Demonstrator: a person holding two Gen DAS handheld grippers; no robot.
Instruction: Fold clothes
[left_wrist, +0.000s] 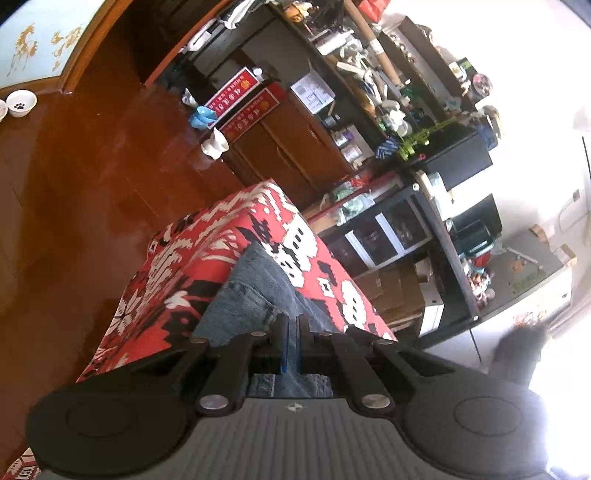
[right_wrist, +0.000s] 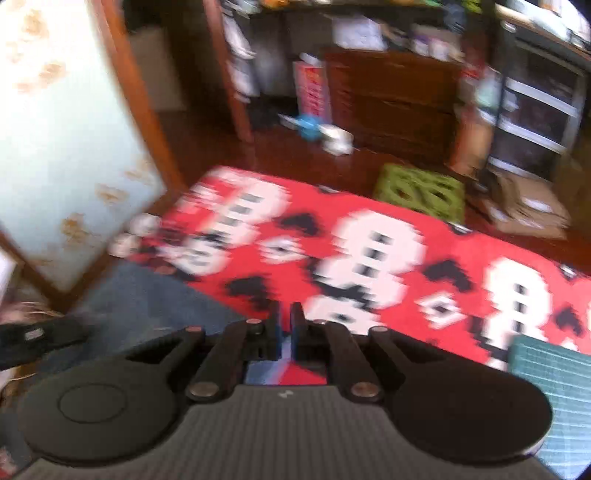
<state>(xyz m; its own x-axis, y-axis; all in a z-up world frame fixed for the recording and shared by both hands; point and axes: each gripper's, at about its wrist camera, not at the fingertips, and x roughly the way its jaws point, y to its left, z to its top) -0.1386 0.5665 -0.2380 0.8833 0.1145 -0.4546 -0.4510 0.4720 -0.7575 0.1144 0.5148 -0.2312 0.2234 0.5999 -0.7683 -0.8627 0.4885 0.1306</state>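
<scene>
— Red patterned cloth (left_wrist: 207, 236) is covering the table; where are the jeans (left_wrist: 251, 291) lying?
— Spread flat on it, faded blue. Left gripper (left_wrist: 291, 321) is pinching denim; right gripper (right_wrist: 284, 314) is nearly closed, seemingly empty.

Left view sharp, right view smeared, daylight blowing out one side

Left wrist view is crisp but the right edge is washed out white by glare, and the wood floor (left_wrist: 92, 177) shows a glossy sheen. Right wrist view is motion-blurred all over, the red patterned cloth (right_wrist: 369, 251) smeared sideways. Both bend hard at the fisheye edges, corners black.
</scene>
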